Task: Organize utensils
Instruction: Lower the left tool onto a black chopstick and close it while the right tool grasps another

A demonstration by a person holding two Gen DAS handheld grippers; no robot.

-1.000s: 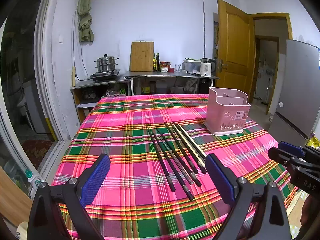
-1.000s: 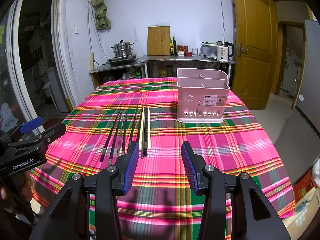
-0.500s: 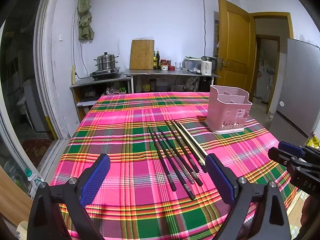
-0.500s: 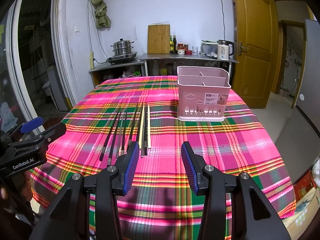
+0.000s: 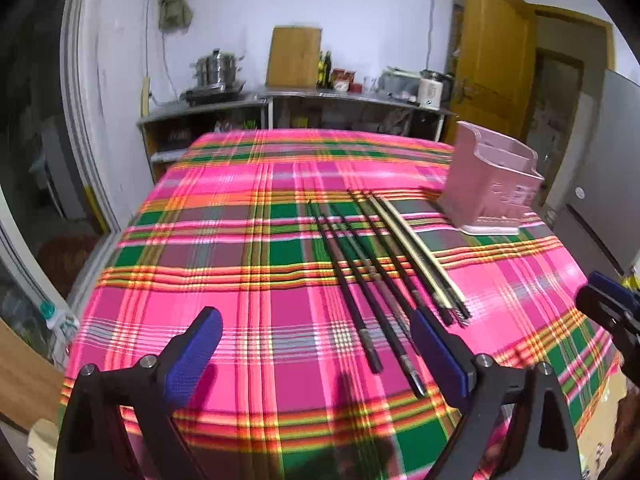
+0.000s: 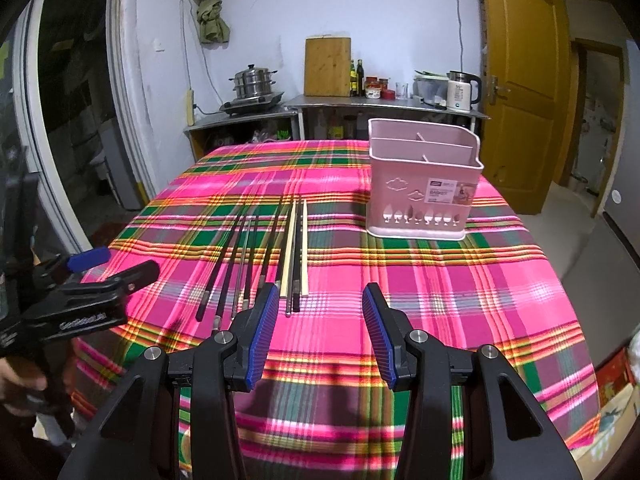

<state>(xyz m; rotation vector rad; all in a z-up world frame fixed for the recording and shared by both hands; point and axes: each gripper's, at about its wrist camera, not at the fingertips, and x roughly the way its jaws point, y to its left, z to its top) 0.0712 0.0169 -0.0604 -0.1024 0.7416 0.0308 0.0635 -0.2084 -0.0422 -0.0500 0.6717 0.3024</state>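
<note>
Several chopsticks (image 5: pixel 380 264), most black and a few pale wood, lie side by side on the plaid tablecloth (image 5: pixel 240 264); they also show in the right wrist view (image 6: pixel 276 252). A pink divided utensil basket (image 6: pixel 424 184) stands upright to their right, seen too in the left wrist view (image 5: pixel 492 184). My left gripper (image 5: pixel 316 348) is open and empty, low over the near table edge, its right finger beside the chopstick ends. My right gripper (image 6: pixel 320 328) is open and empty, just right of the near chopstick ends.
The tablecloth (image 6: pixel 440 280) drops off at the near edge. Behind the table stand a steel counter (image 6: pixel 384 102) with a cutting board, bottles and a kettle, a steamer pot (image 6: pixel 254 84), and a wooden door (image 6: pixel 520 80) at the right.
My left gripper has moved forward and lower over the table, closer to the chopsticks; its view is blurred by motion. My right gripper has edged slightly closer.
</note>
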